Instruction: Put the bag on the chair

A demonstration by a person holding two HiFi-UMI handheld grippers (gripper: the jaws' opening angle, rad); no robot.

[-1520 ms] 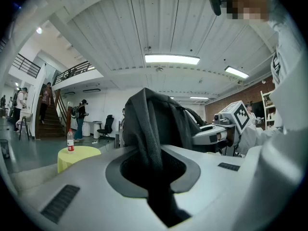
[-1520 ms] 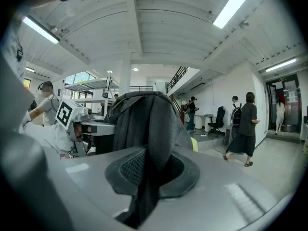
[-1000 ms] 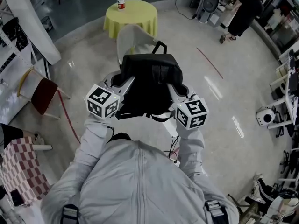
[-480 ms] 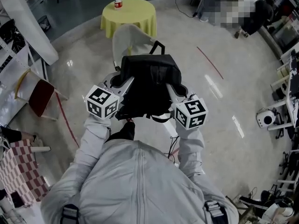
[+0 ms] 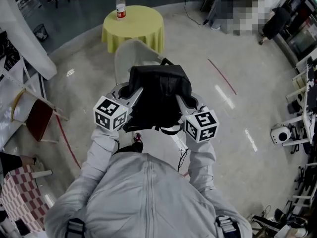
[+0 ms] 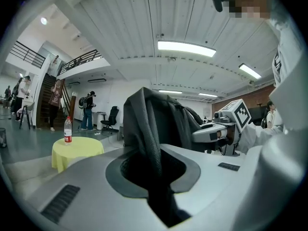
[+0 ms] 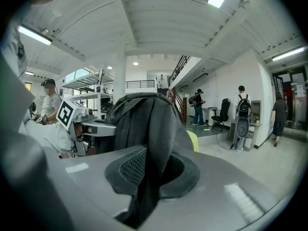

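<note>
A black bag (image 5: 158, 95) hangs in the air between both grippers, just in front of a white chair (image 5: 130, 56) whose back shows beyond it. My left gripper (image 5: 130, 89) is shut on the bag's left side; its strap (image 6: 151, 150) runs down between the jaws. On the other side my right gripper (image 5: 184, 99) is shut on the bag (image 7: 144, 129), with black fabric pinched between its jaws. The chair's seat is hidden behind the bag.
A round table with a yellow cloth (image 5: 132, 26) and a bottle (image 5: 119, 6) stands beyond the chair. A red-seated chair (image 5: 34, 120) is at the left, equipment (image 5: 281, 133) at the right. People stand far off in the hall (image 7: 243, 117).
The bag and both grippers have come nearer to the white chair and the yellow table. The grip on the bag is unchanged.
</note>
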